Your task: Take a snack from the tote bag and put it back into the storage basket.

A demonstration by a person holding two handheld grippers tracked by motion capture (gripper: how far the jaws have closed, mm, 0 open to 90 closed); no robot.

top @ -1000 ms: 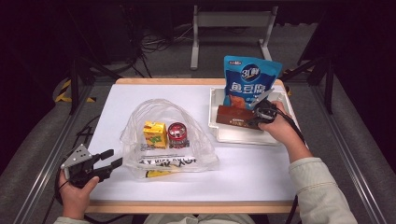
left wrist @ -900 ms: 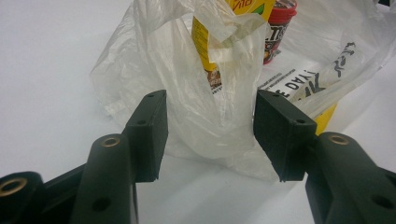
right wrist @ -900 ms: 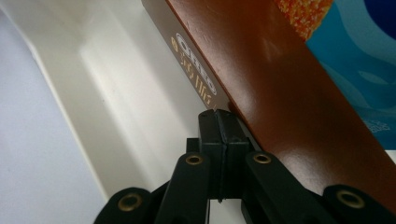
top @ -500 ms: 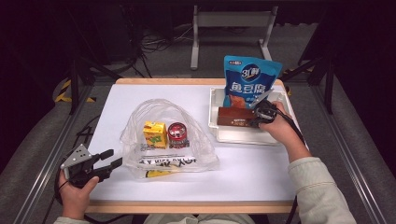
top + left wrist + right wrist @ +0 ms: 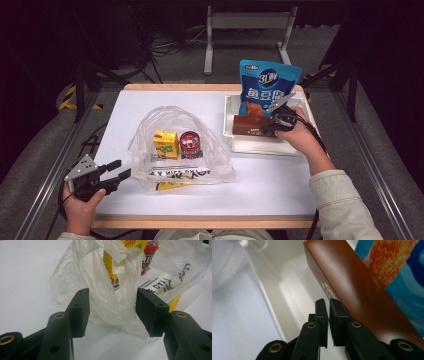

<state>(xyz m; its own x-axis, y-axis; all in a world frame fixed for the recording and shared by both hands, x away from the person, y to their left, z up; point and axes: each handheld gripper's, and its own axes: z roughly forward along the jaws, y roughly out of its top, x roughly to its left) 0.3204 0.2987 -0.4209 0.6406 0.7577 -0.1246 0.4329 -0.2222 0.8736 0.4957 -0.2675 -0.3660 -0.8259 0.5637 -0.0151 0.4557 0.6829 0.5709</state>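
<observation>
The white table carries a clear plastic bag toward the left and a white tray toward the right. The bag lies just ahead of the left gripper, which rests at the table's near-left corner with its jaws spread wide and nothing between them; in the left gripper view the crumpled bag film sits just beyond the left gripper, apart from both pads. Inside the bag, farther from that gripper, a yellow juice carton stands upright with a red-lidded cup just beside it.

In the tray, a blue snack pouch stands behind the right gripper — upright against the tray's far side. A brown box lies in front of the pouch, and the right gripper sits at its near end. In the right gripper view the right gripper has its jaws drawn almost together, a thin slit left between the pads and nothing caught in it — the brown box runs alongside the right-hand jaw, touching or nearly so; I cannot tell which. The tray wall runs off to the left of the jaws.
</observation>
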